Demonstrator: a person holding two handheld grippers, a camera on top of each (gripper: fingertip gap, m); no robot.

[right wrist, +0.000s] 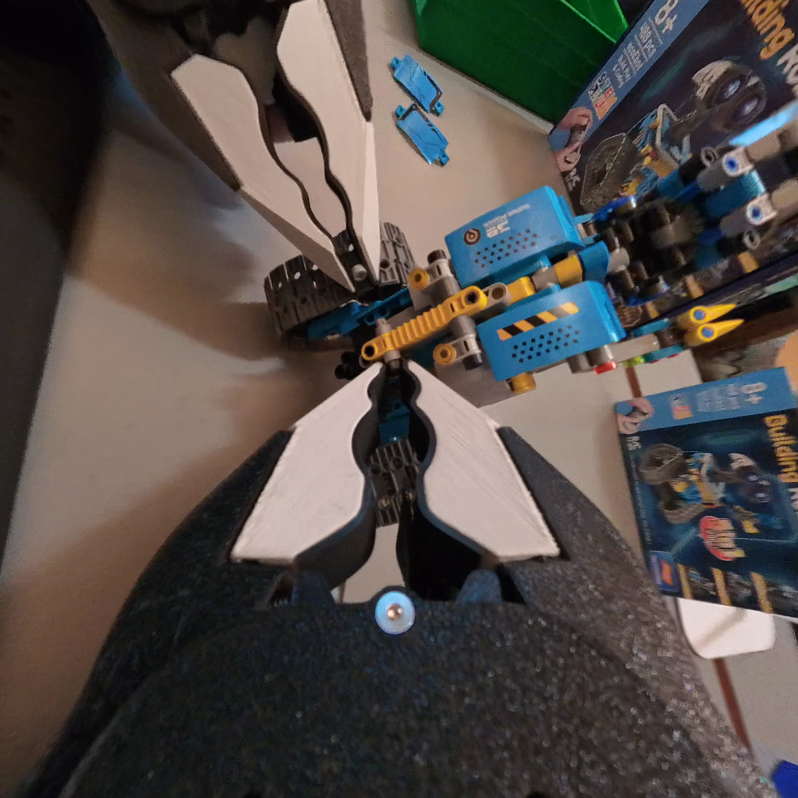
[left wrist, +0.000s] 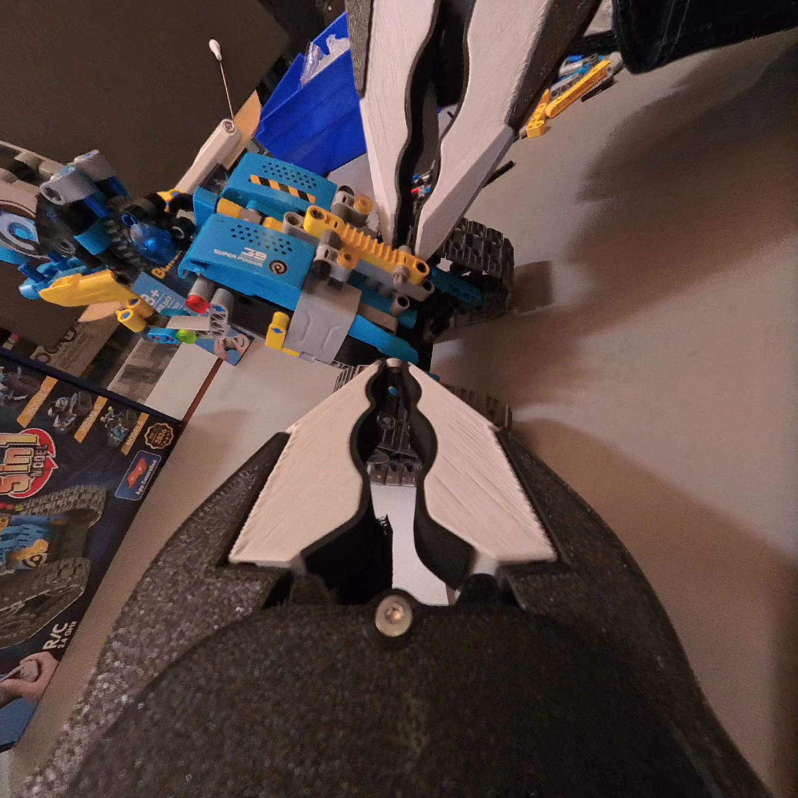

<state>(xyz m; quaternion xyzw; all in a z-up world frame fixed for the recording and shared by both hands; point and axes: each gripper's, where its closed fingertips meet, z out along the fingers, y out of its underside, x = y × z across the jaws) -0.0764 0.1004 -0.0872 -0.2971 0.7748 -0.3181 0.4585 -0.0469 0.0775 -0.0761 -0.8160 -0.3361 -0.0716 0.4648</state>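
The left wrist view alone shows a blue bin [left wrist: 319, 108], loose yellow and blue pieces [left wrist: 570, 93] beyond the far gripper, and a dark printed box [left wrist: 64, 496] off to the left. The right wrist view alone shows a green bin [right wrist: 518, 47], two loose blue panels [right wrist: 421, 110] and two printed boxes [right wrist: 708, 492] on the right.

In both, a blue and yellow toy tracked vehicle [left wrist: 267, 259] sits on the pale table [left wrist: 647, 388] between the two tools. The left gripper [left wrist: 394, 365] is narrowed to a slit at the vehicle's near edge, over a dark track; it seems pinched on a small piece there, though blur hides the contact. The right gripper [right wrist: 394, 365], also nearly closed, has its tips at the end of the yellow toothed bar [right wrist: 425, 324].
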